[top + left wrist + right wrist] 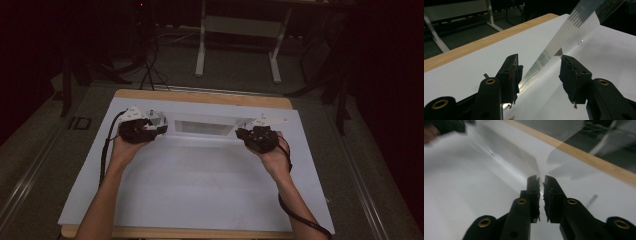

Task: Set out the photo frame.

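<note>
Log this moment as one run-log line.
left tongs: open, clear sheet edge between jaws | right tongs: nearly closed, grip on sheet unclear | white table

- Left gripper (141, 127), upper left of the high view: black body, pale grey three-cornered plate on top, black cable trailing down the frame.
- Right gripper (258, 136), right of centre: same black build, same plate.
- Jaws: black, brass-ringed screw holes, ragged dark pads.
- Forearms bare, no sleeves.
</note>
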{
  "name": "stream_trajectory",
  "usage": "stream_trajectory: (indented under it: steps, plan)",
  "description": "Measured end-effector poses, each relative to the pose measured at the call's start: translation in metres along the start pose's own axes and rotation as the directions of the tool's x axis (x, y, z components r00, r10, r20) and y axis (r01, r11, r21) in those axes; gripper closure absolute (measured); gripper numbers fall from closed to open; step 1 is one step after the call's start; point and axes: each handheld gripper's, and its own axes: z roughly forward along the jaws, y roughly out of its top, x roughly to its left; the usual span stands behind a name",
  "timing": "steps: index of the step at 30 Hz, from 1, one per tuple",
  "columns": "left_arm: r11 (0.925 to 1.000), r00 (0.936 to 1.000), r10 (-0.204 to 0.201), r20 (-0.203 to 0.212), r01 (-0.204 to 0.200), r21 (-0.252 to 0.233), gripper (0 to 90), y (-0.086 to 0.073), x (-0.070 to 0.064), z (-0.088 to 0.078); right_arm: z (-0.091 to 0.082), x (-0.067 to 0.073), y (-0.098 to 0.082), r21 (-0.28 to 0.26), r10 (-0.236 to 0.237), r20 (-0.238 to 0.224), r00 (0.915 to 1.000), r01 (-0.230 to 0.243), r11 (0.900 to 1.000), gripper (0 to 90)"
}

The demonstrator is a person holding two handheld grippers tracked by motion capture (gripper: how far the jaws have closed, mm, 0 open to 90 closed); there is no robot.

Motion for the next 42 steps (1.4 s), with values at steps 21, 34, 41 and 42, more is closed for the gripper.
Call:
stream_trajectory:
  steps: [21,34,41,42]
  plan:
    - [0.9995,0.9994,-0.029,-0.019,0.029,-0.014,49.7,0.001,0.003,0.003,0.006,-0.044,-0.047,0.045,0.065,0.074,0.9952,-0.068,0.997,55.4]
    - [0.9998,0.9992,-0.019,-0.035,0.019,0.003,49.6,0.0,0.003,0.007,0.03,-0.055,-0.041,-0.074,-0.019,0.023,0.9996,0.02,0.997,43.3]
    - [0.9999,0.9969,-0.009,-0.078,0.009,0.007,49.1,0.003,0.001,0.011,0.038,-0.05,-0.04,-0.105,-0.039,0.024,0.9989,0.041,0.994,47.5]
    - [0.9999,0.9969,-0.009,-0.078,0.009,0.007,49.1,0.003,0.001,0.011,0.038,-0.05,-0.04,-0.105,-0.039,0.024,0.9989,0.041,0.994,47.5]
